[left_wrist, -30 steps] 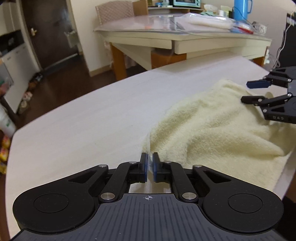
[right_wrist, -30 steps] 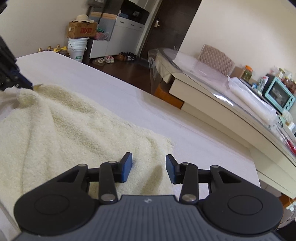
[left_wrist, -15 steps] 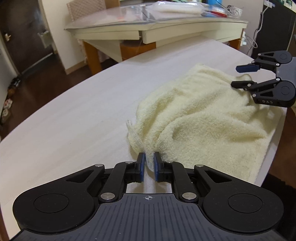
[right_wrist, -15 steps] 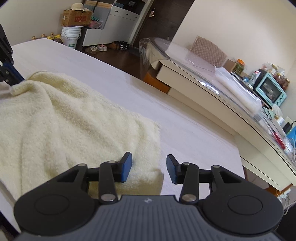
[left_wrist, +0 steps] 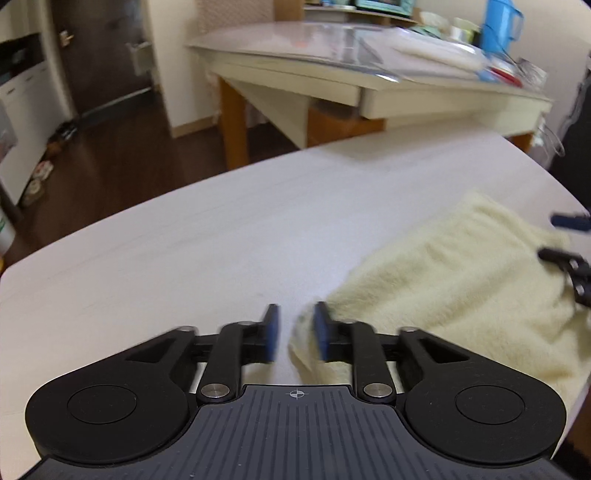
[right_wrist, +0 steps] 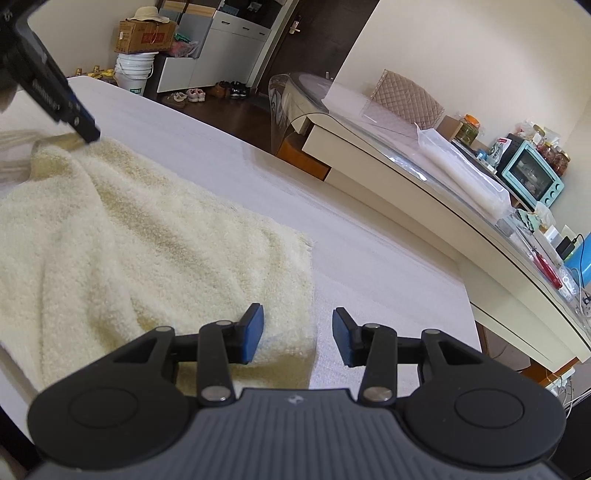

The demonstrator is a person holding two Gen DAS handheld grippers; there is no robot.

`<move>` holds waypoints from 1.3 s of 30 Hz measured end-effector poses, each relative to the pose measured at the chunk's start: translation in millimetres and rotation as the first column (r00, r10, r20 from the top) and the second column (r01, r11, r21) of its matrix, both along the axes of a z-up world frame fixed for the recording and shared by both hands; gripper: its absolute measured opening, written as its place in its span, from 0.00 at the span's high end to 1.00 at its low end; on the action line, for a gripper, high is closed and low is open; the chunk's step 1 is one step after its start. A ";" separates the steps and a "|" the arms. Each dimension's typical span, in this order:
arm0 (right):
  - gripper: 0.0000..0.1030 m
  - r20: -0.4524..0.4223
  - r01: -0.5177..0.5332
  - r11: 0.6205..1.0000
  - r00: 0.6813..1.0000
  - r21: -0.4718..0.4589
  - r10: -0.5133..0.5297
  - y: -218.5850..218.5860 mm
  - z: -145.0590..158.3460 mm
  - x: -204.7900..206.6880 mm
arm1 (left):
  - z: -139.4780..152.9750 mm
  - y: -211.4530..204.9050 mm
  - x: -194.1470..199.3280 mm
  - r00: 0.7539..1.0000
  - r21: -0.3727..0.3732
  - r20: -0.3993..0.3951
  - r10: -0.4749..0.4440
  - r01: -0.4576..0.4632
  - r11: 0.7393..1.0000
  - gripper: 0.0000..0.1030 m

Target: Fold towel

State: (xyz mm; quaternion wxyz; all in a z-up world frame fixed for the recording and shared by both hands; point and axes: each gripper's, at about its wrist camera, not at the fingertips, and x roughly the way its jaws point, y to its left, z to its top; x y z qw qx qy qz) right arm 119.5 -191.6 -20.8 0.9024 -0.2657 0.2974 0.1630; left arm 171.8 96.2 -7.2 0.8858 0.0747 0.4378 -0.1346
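Observation:
A cream terry towel (left_wrist: 454,280) lies rumpled on the white table (left_wrist: 184,258); it also shows in the right wrist view (right_wrist: 147,236). My left gripper (left_wrist: 294,332) is open, with the towel's near corner just by its right finger. My right gripper (right_wrist: 297,334) is open and empty, hovering over the towel's far right edge. The right gripper shows at the right edge of the left wrist view (left_wrist: 569,240). The left gripper shows at the top left of the right wrist view (right_wrist: 55,99).
A second table (right_wrist: 424,177) with a clear cover stands behind, carrying a teal toaster oven (right_wrist: 532,177), jars and a blue jug (left_wrist: 498,22). A bucket (right_wrist: 133,74) and a cardboard box (right_wrist: 146,35) stand on the floor beyond the table's (right_wrist: 369,258) far side.
My left gripper has opened and let go of the towel corner, which now lies on the table. The left view has swung left. The right gripper stays open over the towel's edge.

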 end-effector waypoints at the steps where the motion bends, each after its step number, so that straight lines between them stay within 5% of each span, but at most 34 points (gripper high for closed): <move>1: 0.56 0.000 -0.001 1.000 1.000 0.000 0.001 0.9 0.7 1.0 | 0.8 -3.0 -7.9 1.000 0.008 -0.005 -0.022 0.022 1.000 0.88; 7: 0.56 0.046 -0.072 0.996 0.997 0.060 0.069 19.3 5.1 20.2 | -3.6 -11.8 -37.1 0.998 0.031 0.011 -0.058 0.058 0.998 0.94; 14: 0.53 0.066 -0.146 0.981 0.988 0.126 0.138 51.4 7.2 59.1 | -4.9 -13.9 -35.0 0.994 0.101 0.108 -0.008 -0.003 0.995 0.95; 18: 0.51 0.024 -0.110 0.987 0.994 0.120 0.107 50.4 -3.8 73.3 | -7.4 -13.2 -21.1 0.986 0.129 0.165 0.030 -0.052 0.990 0.95; 26: 0.48 0.058 0.034 0.995 0.998 0.090 -0.039 29.5 -11.3 83.5 | -3.1 -5.9 -2.7 0.986 0.004 0.154 0.066 -0.067 0.998 0.81; 39: 0.40 0.111 0.155 0.985 0.980 0.072 -0.163 9.3 -16.0 85.0 | -16.3 -0.9 12.0 0.970 0.109 0.194 0.144 -0.168 0.980 0.79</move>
